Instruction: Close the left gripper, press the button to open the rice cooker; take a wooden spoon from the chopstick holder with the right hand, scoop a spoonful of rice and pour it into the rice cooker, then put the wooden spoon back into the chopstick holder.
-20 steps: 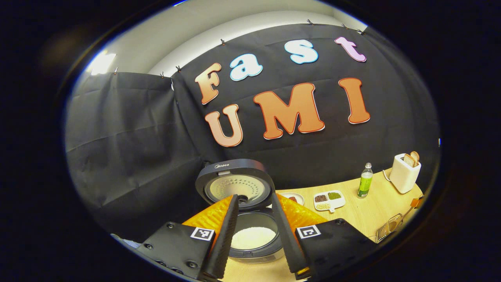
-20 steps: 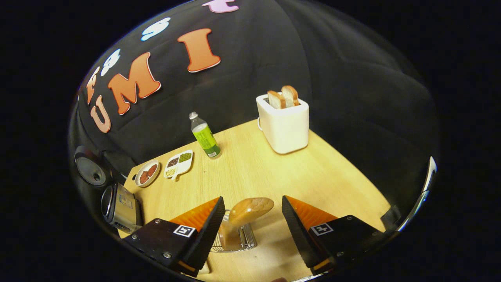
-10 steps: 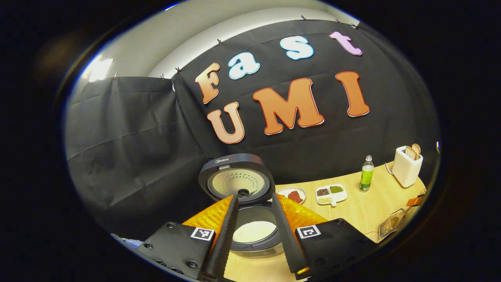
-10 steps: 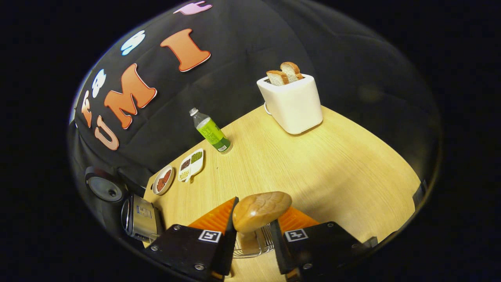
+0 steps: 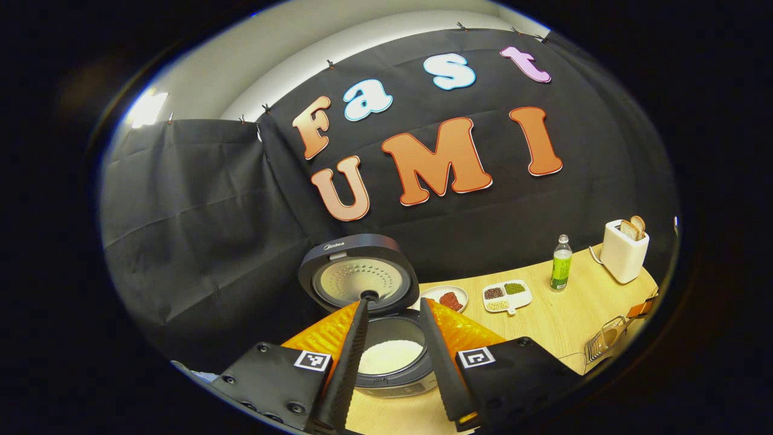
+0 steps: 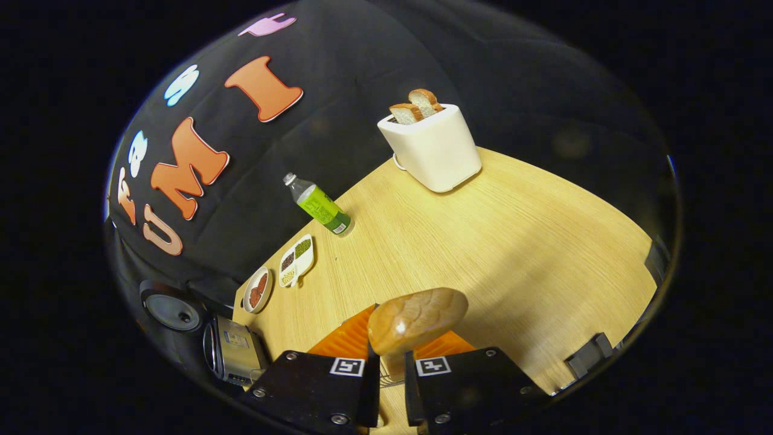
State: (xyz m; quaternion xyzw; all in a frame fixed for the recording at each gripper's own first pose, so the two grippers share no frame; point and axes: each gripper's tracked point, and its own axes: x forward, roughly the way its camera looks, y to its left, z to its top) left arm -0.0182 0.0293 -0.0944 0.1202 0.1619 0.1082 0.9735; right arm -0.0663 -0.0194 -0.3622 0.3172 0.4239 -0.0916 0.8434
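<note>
wooden counter (image 6: 483,241): right gripper (image 6: 391,386) clenched on wooden spoon (image 6: 416,319); left gripper (image 5: 392,362) released. lift straight from holder.

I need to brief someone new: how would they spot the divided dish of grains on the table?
Start at the open rice cooker on the wooden table. Going from it toward the green bottle, pass a small round plate; next comes the divided dish. It alone is white, oblong and split into compartments of brown, green and pale grains.
</note>
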